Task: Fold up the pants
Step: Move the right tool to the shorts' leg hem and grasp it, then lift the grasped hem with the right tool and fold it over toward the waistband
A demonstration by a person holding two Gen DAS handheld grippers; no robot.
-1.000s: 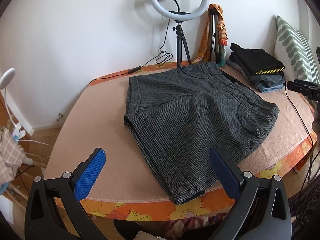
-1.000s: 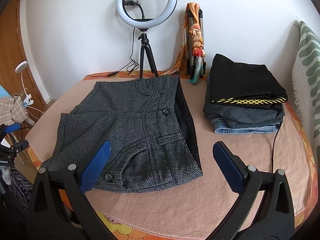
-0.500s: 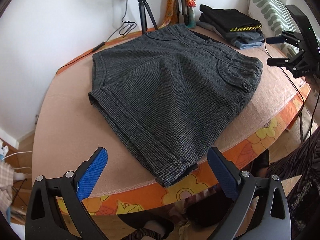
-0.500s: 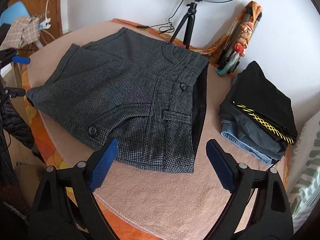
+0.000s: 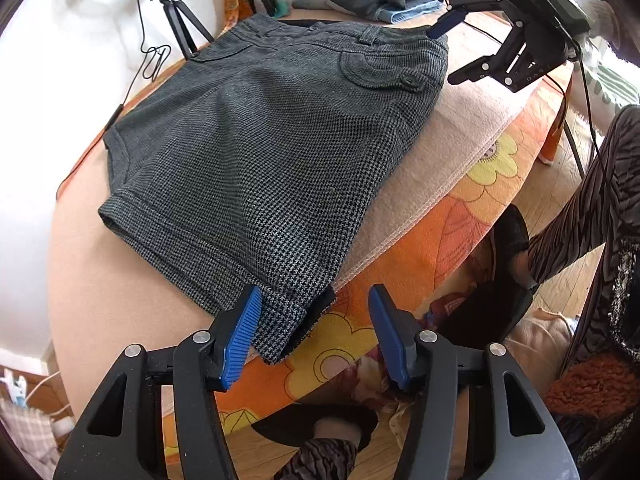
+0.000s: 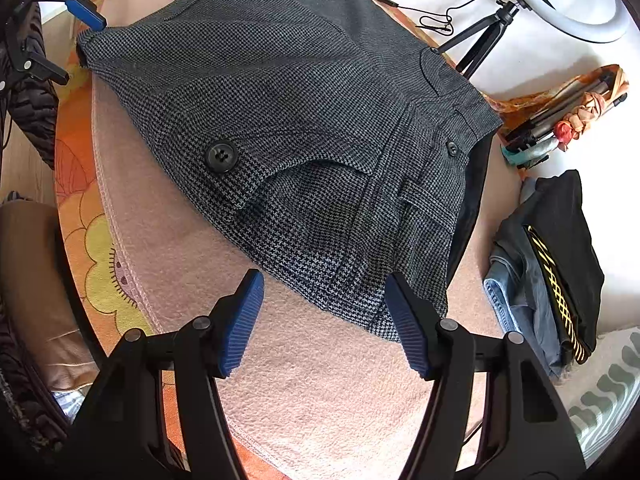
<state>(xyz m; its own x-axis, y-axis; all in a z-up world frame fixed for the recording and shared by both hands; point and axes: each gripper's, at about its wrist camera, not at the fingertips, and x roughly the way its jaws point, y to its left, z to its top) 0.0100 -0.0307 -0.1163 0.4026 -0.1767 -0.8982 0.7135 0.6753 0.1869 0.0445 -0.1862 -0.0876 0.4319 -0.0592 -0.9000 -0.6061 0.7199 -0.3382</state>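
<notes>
Left claw (image 5: 314,330): jaws apart, blue pads either side of the near hem corner of the shorts (image 5: 280,132). The left pad (image 5: 240,340) overlaps the hem; whether it touches the cloth I cannot tell. The right pad hangs off the counter edge, over the orange flowered cloth (image 5: 440,208).

Right claw (image 6: 324,320): jaws apart, nothing between them. It sits low at the waistband corner; the right pad (image 6: 408,328) overlaps the fabric edge, the left pad (image 6: 240,320) is over the pink blanket (image 6: 320,392).

Shorts: grey houndstooth, lying flat on the pink blanket on the counter, folded in half lengthwise with one leg on the other. Pocket flap with a black button (image 6: 221,155) faces up; dark lining shows along the waistband side.

In the left view the right claw (image 5: 450,50) appears at the far waistband end of the shorts, also spread. In the right view one blue pad of the left claw shows at the far hem.

Farther: stack of folded clothes (image 6: 548,264) beside the waistband, apart from the shorts. Ring light on a tripod (image 6: 480,40) at the far counter edge by the wall.
</notes>
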